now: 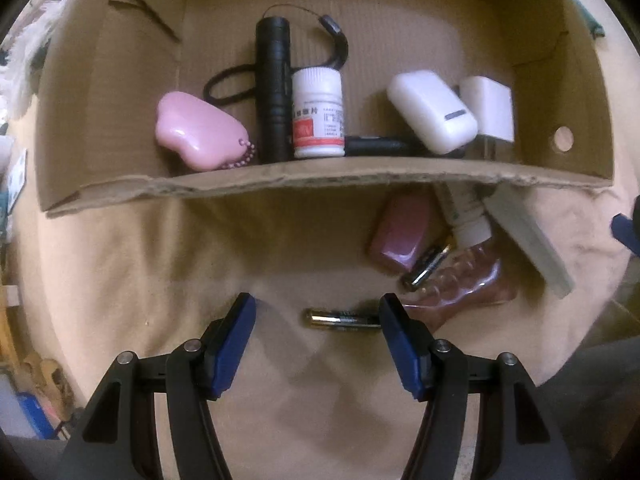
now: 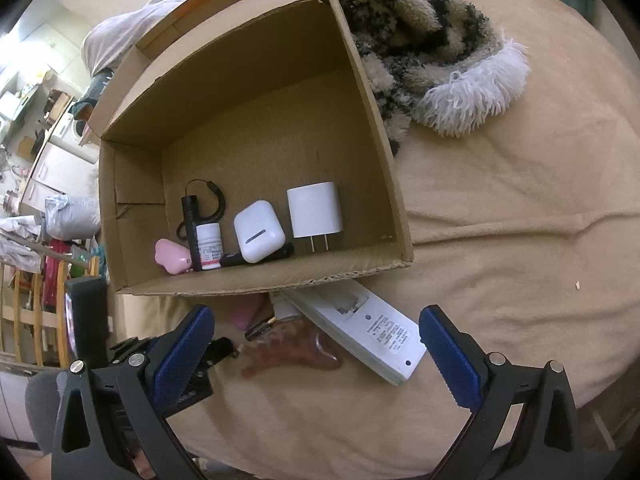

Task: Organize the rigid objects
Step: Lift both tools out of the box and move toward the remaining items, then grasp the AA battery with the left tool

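Left gripper (image 1: 316, 312) spread wide around battery (image 1: 342, 319) lying flat on the bed (image 1: 120, 272), near the cardboard box (image 1: 320, 180). Light, rigid, smooth, likely prone to rolling; best pinched mid-barrel. Right gripper (image 2: 316, 332) spread, holding nothing.

Dim warm light, soft shadows, fisheye-warped edges, slight blur

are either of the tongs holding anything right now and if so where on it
Nothing is held. The left tongs stand open around a battery on the blanket; the right tongs are open and empty.
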The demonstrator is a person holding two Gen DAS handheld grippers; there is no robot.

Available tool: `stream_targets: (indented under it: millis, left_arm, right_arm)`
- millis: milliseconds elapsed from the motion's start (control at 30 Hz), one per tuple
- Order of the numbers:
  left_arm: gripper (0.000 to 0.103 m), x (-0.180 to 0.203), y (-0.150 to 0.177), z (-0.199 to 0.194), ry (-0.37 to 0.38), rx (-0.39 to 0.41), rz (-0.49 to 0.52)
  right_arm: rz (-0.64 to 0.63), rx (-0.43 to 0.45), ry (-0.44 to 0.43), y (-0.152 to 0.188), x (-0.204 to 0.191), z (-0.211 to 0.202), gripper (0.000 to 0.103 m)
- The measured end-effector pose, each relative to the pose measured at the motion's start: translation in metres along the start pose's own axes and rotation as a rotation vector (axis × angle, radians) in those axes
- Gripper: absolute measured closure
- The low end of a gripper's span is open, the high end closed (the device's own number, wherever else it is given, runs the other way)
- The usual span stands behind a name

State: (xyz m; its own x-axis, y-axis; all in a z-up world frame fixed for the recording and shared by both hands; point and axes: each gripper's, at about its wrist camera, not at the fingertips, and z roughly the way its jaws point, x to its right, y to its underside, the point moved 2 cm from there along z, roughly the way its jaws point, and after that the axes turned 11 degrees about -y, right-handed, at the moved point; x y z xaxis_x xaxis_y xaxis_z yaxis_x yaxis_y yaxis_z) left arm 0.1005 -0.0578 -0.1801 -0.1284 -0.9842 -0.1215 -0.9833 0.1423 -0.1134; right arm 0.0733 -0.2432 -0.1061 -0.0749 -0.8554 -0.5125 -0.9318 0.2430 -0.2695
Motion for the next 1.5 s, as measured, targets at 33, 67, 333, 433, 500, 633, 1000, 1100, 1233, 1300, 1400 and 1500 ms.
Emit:
stream_targets:
  millis: [33, 67, 333, 433, 500, 633, 1000, 1100, 1233, 1300, 1400, 1500]
  left_arm:
    - [0.042, 0.000, 0.000, 0.000, 0.000, 0.002, -0.005]
    - [0.042, 0.001, -0.001, 0.000, -0.002, 0.001, -0.005]
    - [0.042, 0.016, 0.005, 0.001, -0.029, 0.004, 0.050]
    - [0.042, 0.015, 0.006, -0.001, -0.012, -0.008, 0.041]
    - [0.042, 0.014, 0.008, -0.002, -0.003, -0.015, 0.048]
    - [0.042, 0.017, 0.008, -0.002, -0.004, -0.020, 0.067]
    - [0.042, 0.006, 0.008, -0.001, 0.016, -0.042, 0.078]
    - [0.042, 0.010, 0.007, -0.001, 0.017, -0.043, 0.083]
    - [0.042, 0.016, 0.011, -0.002, -0.003, -0.039, 0.120]
    - [0.042, 0.019, 0.012, -0.002, 0.004, -0.038, 0.123]
    - [0.042, 0.023, 0.010, -0.001, -0.006, -0.033, 0.141]
    - [0.054, 0.029, 0.010, 0.001, -0.027, -0.020, 0.160]
  right_arm:
    - [-0.001, -0.002, 0.000, 0.000, 0.000, 0.000, 0.000]
    - [-0.002, -0.002, 0.002, -0.001, -0.001, 0.001, 0.000]
    - [-0.004, -0.005, -0.001, -0.001, -0.003, 0.004, 0.000]
    - [-0.005, -0.007, 0.001, -0.001, -0.002, 0.004, 0.000]
    - [-0.007, -0.011, 0.005, -0.001, -0.002, 0.005, 0.000]
    - [-0.003, -0.020, 0.013, 0.000, 0.000, 0.007, 0.000]
    - [-0.007, -0.027, 0.018, 0.000, 0.000, 0.009, 0.000]
    - [-0.012, -0.032, 0.018, -0.001, -0.001, 0.010, 0.000]
    - [-0.018, -0.041, 0.022, 0.001, -0.002, 0.012, 0.000]
    - [-0.020, -0.045, 0.024, 0.002, -0.003, 0.012, 0.000]
    - [-0.023, -0.046, 0.027, 0.001, -0.003, 0.012, 0.000]
    - [-0.024, -0.052, 0.028, 0.001, -0.003, 0.013, 0.000]
